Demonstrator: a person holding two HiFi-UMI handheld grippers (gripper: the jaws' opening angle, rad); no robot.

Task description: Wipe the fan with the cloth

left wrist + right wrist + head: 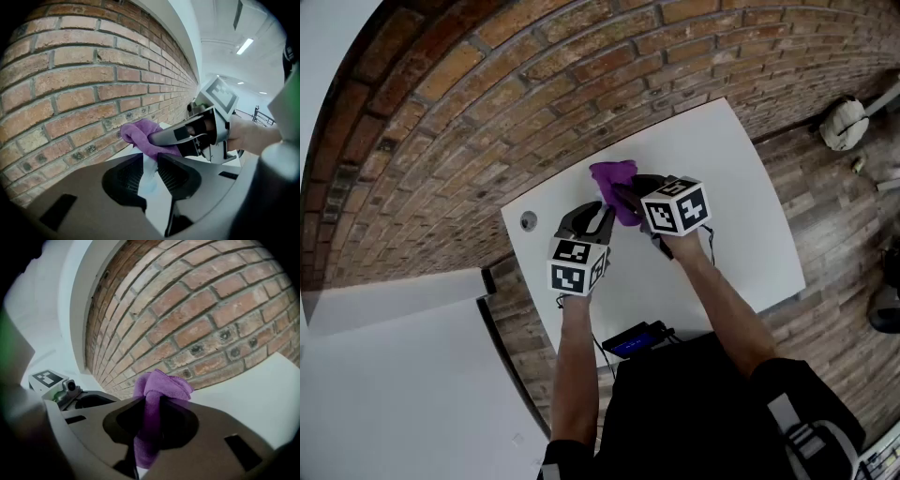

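A purple cloth (614,175) is bunched up above the white table (727,197), close to the brick wall. My right gripper (628,194) is shut on it. In the right gripper view the cloth (161,383) runs down between the jaws (151,408) and bulges past their tips. My left gripper (589,217) sits just left of it, pointing down at the table. In its own view the left jaws (150,161) stand a narrow gap apart with a pale whitish thing, seemingly the small fan (149,177), pinched between them. The cloth (140,132) and the right gripper (187,133) lie right beyond its tips.
The brick wall (70,84) rises along the table's far edge. A round grommet (528,220) is set in the table's left corner. A dark device with a blue screen (633,339) hangs at the near edge. A white object (844,122) lies on the wooden floor.
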